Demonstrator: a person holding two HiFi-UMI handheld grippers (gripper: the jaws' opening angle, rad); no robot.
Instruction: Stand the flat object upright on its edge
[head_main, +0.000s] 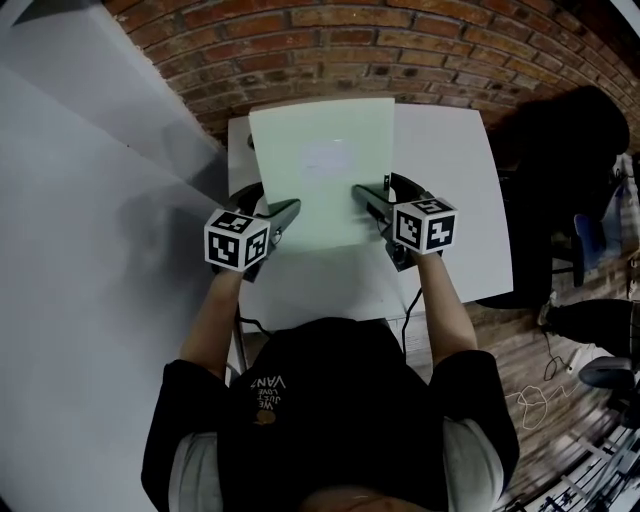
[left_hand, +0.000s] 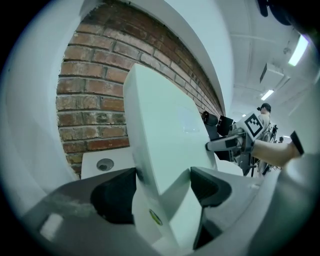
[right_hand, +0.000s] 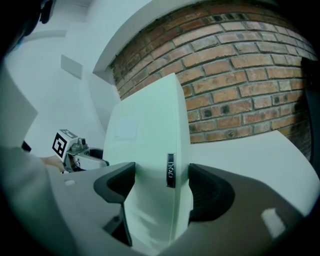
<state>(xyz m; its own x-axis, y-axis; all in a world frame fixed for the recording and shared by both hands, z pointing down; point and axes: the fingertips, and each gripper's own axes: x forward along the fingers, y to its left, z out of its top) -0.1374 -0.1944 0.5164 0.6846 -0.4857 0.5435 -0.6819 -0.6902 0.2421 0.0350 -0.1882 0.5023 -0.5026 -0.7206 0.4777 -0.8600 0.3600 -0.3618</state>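
Note:
A flat pale-green slab (head_main: 322, 165), like a closed laptop, is held tilted up over the white table (head_main: 450, 190), its top edge toward the brick wall. My left gripper (head_main: 283, 217) is shut on its left edge; in the left gripper view the slab (left_hand: 160, 135) rises between the dark pads (left_hand: 212, 187). My right gripper (head_main: 368, 203) is shut on its right edge; in the right gripper view the slab (right_hand: 145, 145) with a small side label (right_hand: 170, 171) fills the gap between the pads (right_hand: 207, 192). Whether its lower edge rests on the table is hidden.
A brick wall (head_main: 380, 50) stands just behind the table. A grey-white panel (head_main: 90, 200) runs along the left. A round cable hole (left_hand: 105, 164) sits in the table's far left corner. A dark chair (head_main: 560, 200) and floor clutter lie to the right.

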